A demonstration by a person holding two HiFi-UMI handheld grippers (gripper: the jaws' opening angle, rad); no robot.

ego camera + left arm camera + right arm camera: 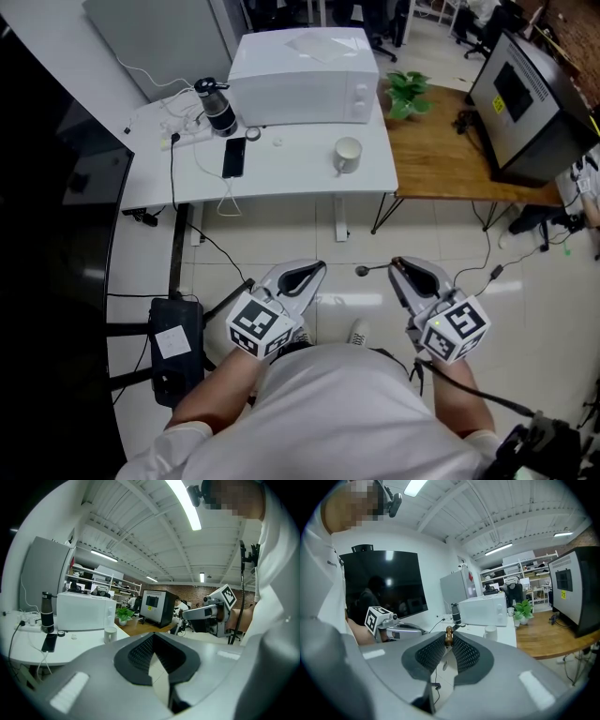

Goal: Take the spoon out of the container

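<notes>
My right gripper [396,264] is held low in front of my body, over the floor, shut on a spoon [373,269]. The spoon's thin handle sticks out to the left and ends in a dark bowl. In the right gripper view a brown end of the spoon [449,636] shows pinched between the pads. My left gripper [316,270] is level with it on the left, shut with nothing in it. A white mug [348,155] stands on the white table [291,173] ahead, well away from both grippers. The mug [110,634] also shows in the left gripper view.
On the white table are a white microwave [305,75], a black bottle [217,108], a phone [233,157] and cables. To the right stands a wooden table [450,164] with a potted plant [408,94] and a black box [530,103]. Cables trail over the floor.
</notes>
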